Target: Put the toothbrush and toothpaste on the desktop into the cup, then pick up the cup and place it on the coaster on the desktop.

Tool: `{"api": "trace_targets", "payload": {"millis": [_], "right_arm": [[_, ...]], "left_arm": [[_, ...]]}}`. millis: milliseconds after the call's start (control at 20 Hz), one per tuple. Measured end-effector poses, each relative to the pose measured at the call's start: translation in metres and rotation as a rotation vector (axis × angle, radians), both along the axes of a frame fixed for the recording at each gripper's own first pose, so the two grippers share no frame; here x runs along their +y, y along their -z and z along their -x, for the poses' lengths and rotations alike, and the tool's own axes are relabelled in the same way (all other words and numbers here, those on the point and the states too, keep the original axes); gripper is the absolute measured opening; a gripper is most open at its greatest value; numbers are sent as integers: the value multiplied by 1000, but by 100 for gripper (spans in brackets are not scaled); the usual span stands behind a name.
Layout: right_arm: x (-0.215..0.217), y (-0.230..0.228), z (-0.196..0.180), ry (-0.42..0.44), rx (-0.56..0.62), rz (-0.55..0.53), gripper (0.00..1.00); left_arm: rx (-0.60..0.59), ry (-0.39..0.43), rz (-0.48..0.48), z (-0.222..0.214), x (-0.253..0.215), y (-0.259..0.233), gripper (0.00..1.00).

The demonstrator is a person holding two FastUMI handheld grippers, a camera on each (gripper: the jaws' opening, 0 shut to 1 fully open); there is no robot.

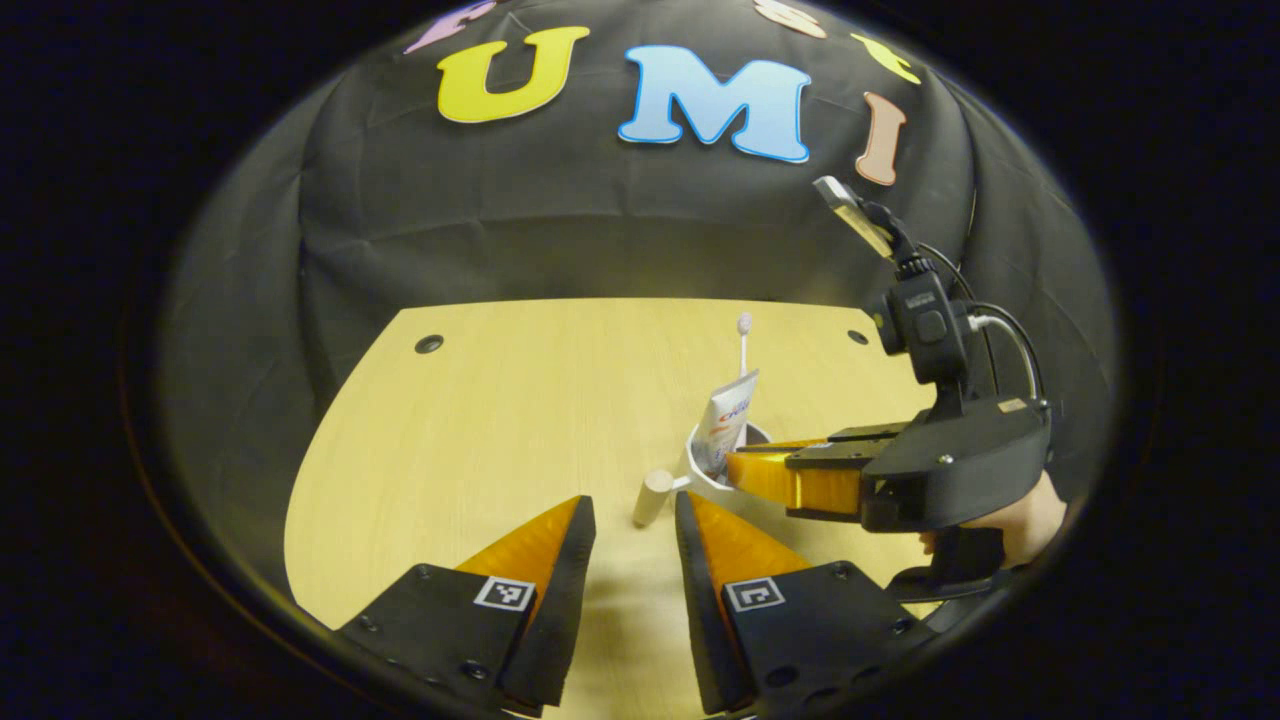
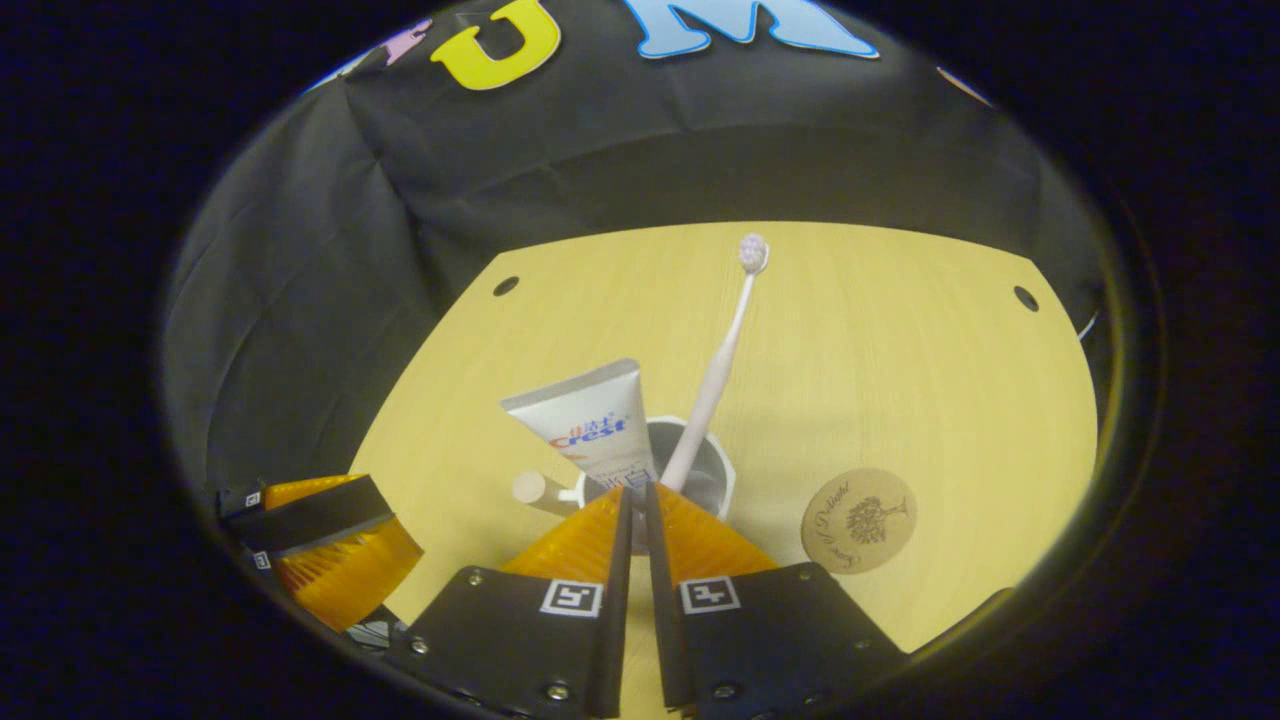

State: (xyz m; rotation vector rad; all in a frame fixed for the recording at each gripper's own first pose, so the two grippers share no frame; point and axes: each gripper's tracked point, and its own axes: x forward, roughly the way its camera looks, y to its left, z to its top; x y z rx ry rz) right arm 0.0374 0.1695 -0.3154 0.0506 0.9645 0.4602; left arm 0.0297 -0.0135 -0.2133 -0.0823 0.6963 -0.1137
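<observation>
A white cup (image 2: 712, 478) with a wooden handle (image 2: 535, 489) stands on the desk, holding a toothpaste tube (image 2: 595, 420) and a pale toothbrush (image 2: 722, 350) that leans away. My right gripper (image 2: 636, 492) has its fingers closed to a narrow slit at the cup's near rim; whether they pinch the rim is hidden. In the left gripper view, the cup (image 1: 697, 470), toothpaste (image 1: 728, 415) and toothbrush (image 1: 743, 335) sit just ahead. My left gripper (image 1: 635, 503) is open, with the handle (image 1: 654, 495) at the gap between its tips, untouched. The right gripper (image 1: 745, 472) reaches the cup from the right.
A round wooden coaster (image 2: 858, 520) lies flat on the desk (image 2: 900, 350) just right of the cup. The left gripper (image 2: 320, 545) sits low at the left of the right gripper view. A hand (image 1: 1020, 520) holds the right gripper. The desk (image 1: 480, 400) has small round holes near its back corners.
</observation>
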Motion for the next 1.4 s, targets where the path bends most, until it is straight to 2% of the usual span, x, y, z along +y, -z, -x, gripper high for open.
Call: {"api": "trace_targets", "payload": {"millis": [50,100,200,400,500,550,700,750,900,950,1000,1100,1150,1200,1250,1350,1400], "right_arm": [[-1,-2,0,-16,21,31,15],[-3,2,2,-38,56,83,15],[-1,3,3,-48,91,106,15],[-5,-9,7,-64,82,79,16],[-12,-21,10,-53,60,47,16],[-16,-25,12,-44,53,36,16],[-31,-34,18,-12,43,20,16],[-39,-35,22,10,46,14,16],[-64,-34,31,89,59,2,13],[-79,-32,36,142,70,-8,16],[-95,-28,41,205,81,-20,16],[-129,-24,57,322,105,-32,16],[-138,-25,63,353,114,-36,16],[-157,-26,74,418,135,-50,16],[-171,-15,85,483,153,-58,16],[-185,-14,93,533,164,-66,16],[-194,-11,100,570,176,-74,16]], "left_arm": [[2,-4,5,0,2,0,48],[0,-6,11,3,-1,-2,48],[-4,-8,16,-1,2,2,48],[-2,20,29,-8,1,6,48],[-3,88,34,-14,-9,6,48],[2,151,36,-21,-19,8,48],[23,265,10,-36,-28,17,48],[36,319,-12,-44,-30,23,55],[83,478,-68,-52,-38,39,55],[104,555,-101,-55,-38,44,48],[125,635,-140,-55,-38,52,55],[166,772,-211,-59,-39,61,55],[191,829,-241,-58,-42,65,55],[229,900,-271,-53,-42,71,48],[261,980,-311,-51,-42,69,55],[297,1040,-361,-51,-31,83,55],[319,1067,-387,-52,-27,88,48]]}}
